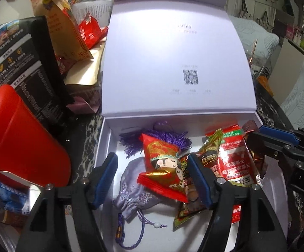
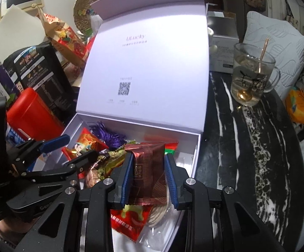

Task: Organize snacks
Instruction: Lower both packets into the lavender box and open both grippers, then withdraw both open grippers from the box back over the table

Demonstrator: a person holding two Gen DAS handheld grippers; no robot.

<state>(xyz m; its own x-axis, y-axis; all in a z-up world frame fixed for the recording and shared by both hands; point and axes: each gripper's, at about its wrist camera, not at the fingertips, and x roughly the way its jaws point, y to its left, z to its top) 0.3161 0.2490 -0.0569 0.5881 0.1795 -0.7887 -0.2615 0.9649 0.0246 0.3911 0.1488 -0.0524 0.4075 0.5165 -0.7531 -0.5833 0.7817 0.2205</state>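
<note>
A white gift box [image 1: 104, 147] stands with its lid [image 1: 172, 42] raised. Inside lie a red cartoon-printed snack packet [image 1: 160, 157], a grey satin pouch [image 1: 131, 191] with a purple tassel [image 1: 162, 136], and several red and green snack packets [image 1: 233, 159]. My left gripper [image 1: 153, 179] is open over the box, with the red cartoon packet lying loose between its pads. My right gripper [image 2: 148, 178] is shut on a copper-brown packet [image 2: 152, 168] above the box's [image 2: 196, 147] right half. In the left wrist view, the right gripper [image 1: 254, 134] enters from the right with that brown packet [image 1: 250, 126].
A red canister [image 1: 21, 138], a black snack bag [image 1: 26, 63] and more snack bags [image 1: 68, 27] crowd the left of the box. On the black marble table [image 2: 246, 147] to the right stand a glass mug with a spoon [image 2: 252, 75] and an orange packet [image 2: 298, 107].
</note>
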